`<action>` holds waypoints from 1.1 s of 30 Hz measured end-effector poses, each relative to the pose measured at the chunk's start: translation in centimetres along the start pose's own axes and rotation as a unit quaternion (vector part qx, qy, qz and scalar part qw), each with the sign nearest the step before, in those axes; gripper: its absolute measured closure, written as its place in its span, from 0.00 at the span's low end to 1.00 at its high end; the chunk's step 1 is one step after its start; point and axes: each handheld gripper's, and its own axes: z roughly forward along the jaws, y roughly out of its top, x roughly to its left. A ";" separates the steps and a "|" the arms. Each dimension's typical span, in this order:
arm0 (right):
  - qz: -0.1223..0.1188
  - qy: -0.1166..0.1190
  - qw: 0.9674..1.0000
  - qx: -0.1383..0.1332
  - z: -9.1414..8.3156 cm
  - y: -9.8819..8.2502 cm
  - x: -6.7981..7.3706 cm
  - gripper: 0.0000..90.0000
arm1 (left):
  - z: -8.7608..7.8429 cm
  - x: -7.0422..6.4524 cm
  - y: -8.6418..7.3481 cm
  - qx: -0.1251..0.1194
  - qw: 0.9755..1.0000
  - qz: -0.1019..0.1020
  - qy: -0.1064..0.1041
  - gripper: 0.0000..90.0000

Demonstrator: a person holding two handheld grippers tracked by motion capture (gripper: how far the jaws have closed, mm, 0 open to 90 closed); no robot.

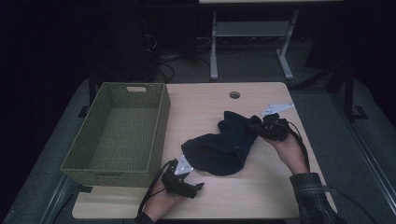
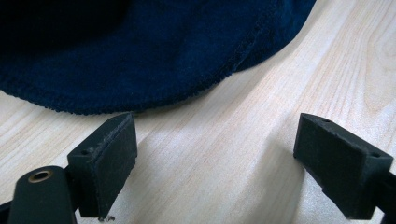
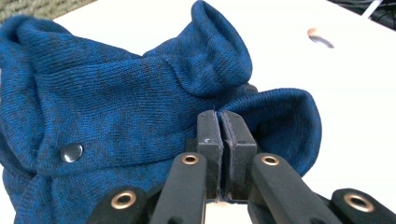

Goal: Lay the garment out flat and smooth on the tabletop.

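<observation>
Right gripper (image 3: 219,140) pinches the blue garment (image 1: 224,142) at its end farthest from the basket (image 1: 116,163); left gripper (image 2: 212,154), jaws spread, waits just short of the garment's hem nearer the basket.

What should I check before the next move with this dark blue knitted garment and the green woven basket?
1. Right claw grip: jaws pressed together at the edge of the dark blue knitted garment; whether fabric is pinched between the pads, cannot tell.
2. Left claw ready: jaws wide apart over bare wood, just short of the garment's hem, nothing between them; ok.
3. Garment on the light wooden table: lying bunched and fully on the tabletop; ok.
4. Green woven basket: has nothing in it and sits at the table's left edge; ok.
5. Path from garment to basket: bare tabletop in between; ok.
</observation>
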 end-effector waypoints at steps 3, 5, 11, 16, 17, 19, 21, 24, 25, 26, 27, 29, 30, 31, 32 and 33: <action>0.001 -0.006 1.000 -0.011 -0.6 0.8 -0.3 0.96 | 0.0 0.0 0.0 0.000 1.000 0.000 0.000 0.14; 0.004 -0.007 1.000 -0.019 -0.9 1.4 -0.4 0.96 | 0.0 0.0 0.0 0.000 1.000 0.000 0.000 0.14; -0.002 -0.021 0.999 -0.032 -1.4 3.5 -1.3 0.97 | 0.0 0.0 0.0 0.000 1.000 0.000 0.000 0.14; 0.007 -0.028 0.999 -0.034 -0.8 5.1 -2.6 0.97 | 0.0 0.0 0.0 -0.001 1.000 0.000 0.000 0.14; 0.005 -0.031 0.999 -0.033 -0.5 5.4 -2.8 0.97 | 0.0 0.0 0.0 0.001 1.000 0.003 0.000 0.14; 0.009 -0.032 0.999 -0.031 0.2 5.7 -3.4 0.97 | 0.0 0.0 0.0 0.001 1.000 0.003 0.000 0.14; 0.010 -0.035 0.999 -0.031 1.0 5.9 -3.9 0.96 | 0.0 0.1 0.0 0.000 1.000 0.003 0.000 0.14; 0.016 -0.037 0.999 -0.028 2.4 5.7 -4.5 0.96 | 0.0 0.0 0.0 0.000 1.000 0.003 0.000 0.14; 0.018 -0.038 0.999 -0.028 2.8 5.7 -4.7 0.96 | 0.0 0.0 0.0 0.000 1.000 0.003 0.000 0.14; 0.021 -0.036 0.999 -0.028 3.2 5.6 -4.9 0.96 | 0.0 0.0 0.0 0.001 1.000 0.003 0.000 0.14; 0.024 -0.036 0.999 -0.028 3.6 5.5 -5.0 0.96 | 0.0 0.0 0.0 0.002 1.000 0.003 0.001 0.14; 0.028 -0.031 0.999 -0.028 4.4 5.4 -5.2 0.90 | 0.0 0.0 0.0 0.002 1.000 0.003 0.000 0.14; 0.030 -0.031 0.999 -0.027 4.7 5.3 -5.2 0.83 | 0.0 0.0 0.0 0.002 1.000 0.002 0.000 0.14; 0.035 -0.027 0.999 -0.026 4.8 5.2 -5.2 0.74 | 0.0 0.0 0.0 0.002 1.000 0.002 0.000 0.14; 0.036 -0.026 0.999 -0.029 4.8 5.2 -5.2 0.67 | 0.0 0.0 0.0 0.002 1.000 0.004 0.001 0.14; 0.037 -0.025 0.998 -0.032 4.7 5.2 -5.1 0.64 | 0.0 0.0 0.0 0.002 1.000 0.003 0.001 0.14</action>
